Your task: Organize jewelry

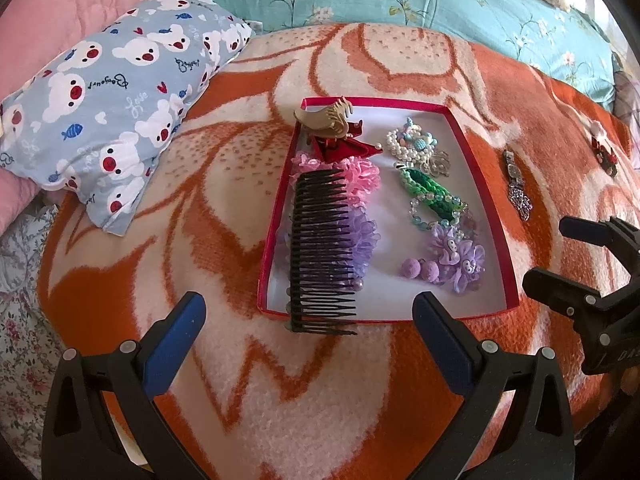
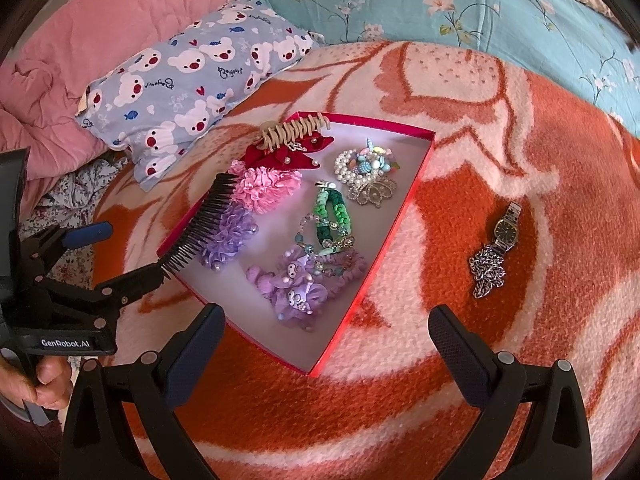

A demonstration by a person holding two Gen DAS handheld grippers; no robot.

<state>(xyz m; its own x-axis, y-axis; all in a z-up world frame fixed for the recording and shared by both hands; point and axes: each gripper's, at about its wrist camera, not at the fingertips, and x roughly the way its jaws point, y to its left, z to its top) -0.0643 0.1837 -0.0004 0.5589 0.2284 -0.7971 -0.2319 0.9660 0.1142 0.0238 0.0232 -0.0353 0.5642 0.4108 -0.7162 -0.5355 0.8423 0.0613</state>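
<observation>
Two grippers over an orange-and-cream blanket (image 2: 520, 360), both spread wide with nothing between the fingers. Far left: pink quilt (image 2: 100, 40), then a blue bear-print pillow (image 1: 120, 100). Left gripper (image 1: 308, 312) hovers just short of the near edge of the red tray (image 1: 486, 184). In the right wrist view its lower finger tip sits at the end of the black comb (image 1: 320, 248); touching or just beside, can't tell. Comb lies along the tray's left side, on top of the purple scrunchie (image 1: 360, 236) and pink scrunchie (image 1: 360, 172), its near end hanging over the tray rim. Tan claw clip (image 2: 294, 130) and red bow (image 2: 288, 156) at the far left corner. Tray's right half: pearl bead cluster (image 2: 360, 164), silver brooch (image 2: 372, 192), green braided bracelet (image 2: 332, 216), clear bead bracelet (image 2: 320, 248), purple character hair ties (image 2: 296, 292). Right gripper (image 2: 326, 344) hovers over the tray's near corner. Right of the tray, out on the blanket: wristwatch (image 2: 506, 232) touching a silver chain (image 2: 486, 272). Floral teal bedding (image 2: 440, 8) across the back.
</observation>
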